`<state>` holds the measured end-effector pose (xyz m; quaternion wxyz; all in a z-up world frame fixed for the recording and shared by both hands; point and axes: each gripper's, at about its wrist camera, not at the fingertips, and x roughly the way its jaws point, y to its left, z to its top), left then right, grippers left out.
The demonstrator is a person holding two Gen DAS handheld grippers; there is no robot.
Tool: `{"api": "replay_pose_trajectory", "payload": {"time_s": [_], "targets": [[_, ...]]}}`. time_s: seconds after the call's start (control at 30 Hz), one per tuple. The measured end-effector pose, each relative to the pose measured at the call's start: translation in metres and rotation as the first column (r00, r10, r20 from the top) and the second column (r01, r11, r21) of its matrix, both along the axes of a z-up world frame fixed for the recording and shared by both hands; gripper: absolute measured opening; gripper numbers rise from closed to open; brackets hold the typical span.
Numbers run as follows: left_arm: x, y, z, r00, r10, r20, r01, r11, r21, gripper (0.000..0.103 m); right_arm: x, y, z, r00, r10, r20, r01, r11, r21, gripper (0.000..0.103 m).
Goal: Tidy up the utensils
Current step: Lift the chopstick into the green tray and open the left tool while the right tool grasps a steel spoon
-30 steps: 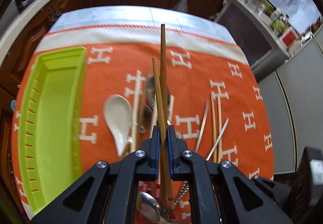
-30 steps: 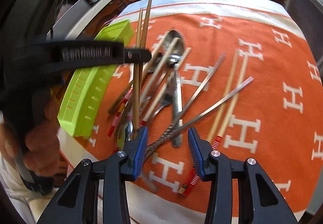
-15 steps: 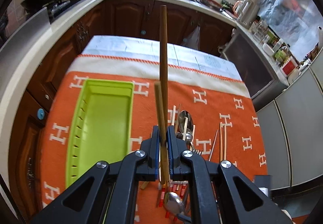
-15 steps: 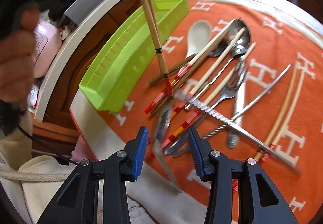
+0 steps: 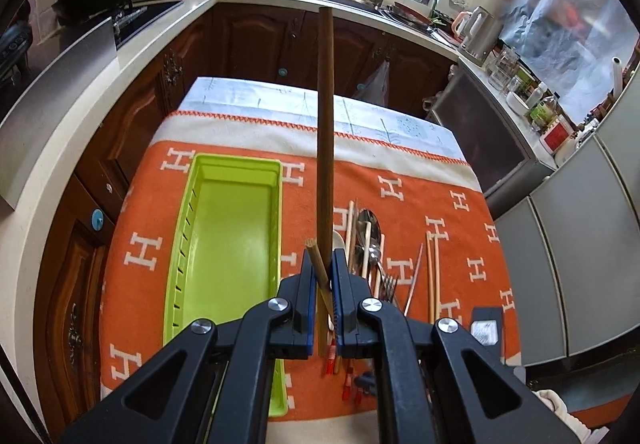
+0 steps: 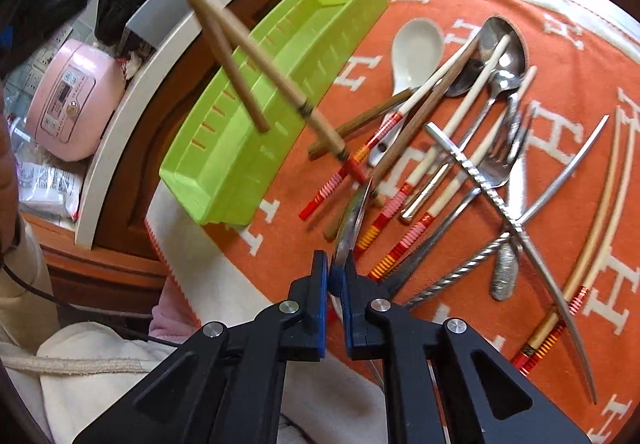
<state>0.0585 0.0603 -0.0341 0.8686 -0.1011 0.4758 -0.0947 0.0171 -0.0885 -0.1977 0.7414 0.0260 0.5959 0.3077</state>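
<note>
My left gripper [image 5: 322,284] is shut on two brown wooden chopsticks [image 5: 326,131], held high above the orange cloth. The same chopsticks [image 6: 240,43] cross above the green tray [image 6: 288,75] in the right wrist view. The tray [image 5: 232,244] lies left of the utensil pile [image 5: 376,256] and holds nothing. My right gripper [image 6: 335,264] is closing, its pads pressing on a steel spoon [image 6: 352,211] seen edge-on at the pile's near-left side. A white ceramic spoon [image 6: 416,51], red-ended chopsticks [image 6: 404,199], a fork [image 6: 504,159] and twisted metal chopsticks [image 6: 472,171] lie tangled on the cloth.
The orange cloth [image 5: 400,183] with white H marks covers a small table ringed by brown cabinets [image 5: 256,39] and a white counter. A pink rice cooker [image 6: 76,103] stands on the counter. A person's cream clothing [image 6: 80,364] is at the near edge.
The left gripper rose with the chopsticks and the tray came under its view. The right gripper moved to the pile's near-left side and shut on the steel spoon.
</note>
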Motion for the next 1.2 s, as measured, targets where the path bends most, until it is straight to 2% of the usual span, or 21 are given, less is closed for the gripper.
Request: {"api": "replay_pose_trajectory", "payload": {"time_s": [0.17,0.27,0.43,0.6,0.7,0.83,0.93,1.07,1.2], "targets": [[-0.005,0.003,0.004,1.000,0.001,0.003,-0.001,1.000,-0.022,0.004,0.002,-0.023,0.014,0.996,-0.084,0.009,0.084,0.996,0.015,0.006],[-0.010,0.009,0.017,0.999,0.006,0.033,-0.005,0.999,-0.041,0.004,0.002,-0.036,0.022,0.992,-0.124,0.014,0.123,0.992,0.024,0.006],[-0.025,0.029,0.049,0.992,0.044,0.117,-0.040,0.999,-0.037,0.004,0.004,-0.045,0.038,0.988,-0.148,0.037,0.147,0.988,0.047,0.006],[-0.042,0.053,0.070,0.981,0.108,0.160,-0.106,0.994,-0.022,0.004,0.005,-0.041,0.058,0.985,-0.158,0.076,0.152,0.986,0.074,0.006],[-0.046,0.066,0.073,0.977,0.141,0.161,-0.142,0.990,-0.008,0.004,0.005,-0.035,0.068,0.982,-0.162,0.100,0.154,0.985,0.083,0.006],[-0.038,0.072,0.057,0.985,0.140,0.101,-0.143,0.989,0.032,0.004,0.005,-0.025,0.071,0.982,-0.159,0.096,0.151,0.985,0.086,0.006],[-0.030,0.069,0.033,0.992,0.119,0.042,-0.122,0.989,0.081,0.004,0.004,-0.019,0.071,0.984,-0.150,0.093,0.143,0.987,0.078,0.006],[-0.009,0.063,-0.011,0.993,0.103,-0.062,-0.093,0.986,0.142,0.004,0.002,-0.016,0.069,0.984,-0.150,0.095,0.143,0.987,0.075,0.006],[0.013,0.057,-0.057,0.983,0.082,-0.166,-0.052,0.983,0.178,0.005,0.004,-0.014,0.064,0.985,-0.150,0.087,0.144,0.987,0.073,0.006]]}}
